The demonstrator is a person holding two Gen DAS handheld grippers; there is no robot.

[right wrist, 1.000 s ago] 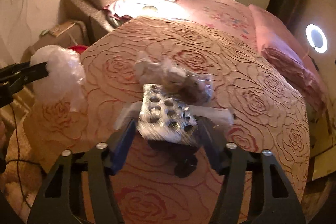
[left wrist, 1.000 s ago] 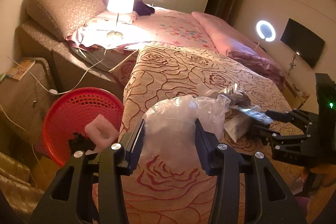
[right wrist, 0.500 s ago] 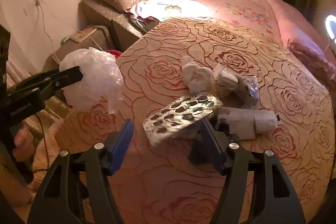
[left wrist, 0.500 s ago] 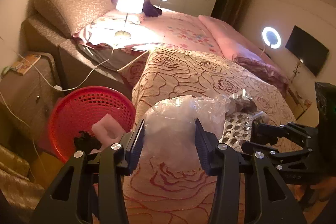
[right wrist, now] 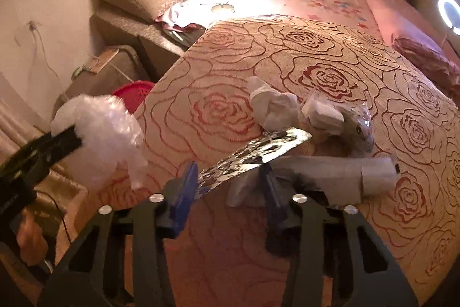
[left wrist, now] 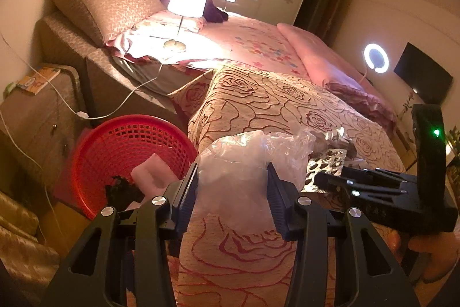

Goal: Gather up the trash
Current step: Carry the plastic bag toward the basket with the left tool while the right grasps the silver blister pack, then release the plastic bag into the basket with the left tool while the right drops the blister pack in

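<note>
My left gripper (left wrist: 233, 192) is shut on a crumpled clear plastic bag (left wrist: 247, 163), held above the bed's near corner, right of a red basket (left wrist: 126, 151). The bag also shows in the right wrist view (right wrist: 100, 131). My right gripper (right wrist: 227, 186) is shut on a shiny silver blister sheet (right wrist: 253, 157), lifted off the rose-patterned bedspread (right wrist: 316, 53). The sheet shows in the left wrist view (left wrist: 325, 166). On the bed beyond lie a white crumpled wad (right wrist: 270, 105), a clear wrapper (right wrist: 345, 123) and a white paper roll (right wrist: 345, 177).
The red basket on the floor holds a pink foam piece (left wrist: 152, 171) and something dark (left wrist: 120, 189). A nightstand (left wrist: 37, 111) with a book and cables stands at left. A lit lamp (left wrist: 187, 7) sits on the bed's far side.
My right gripper has lifted the blister sheet off the bed and drawn back toward the near edge. My left gripper has moved slightly toward the basket, still holding the bag.
</note>
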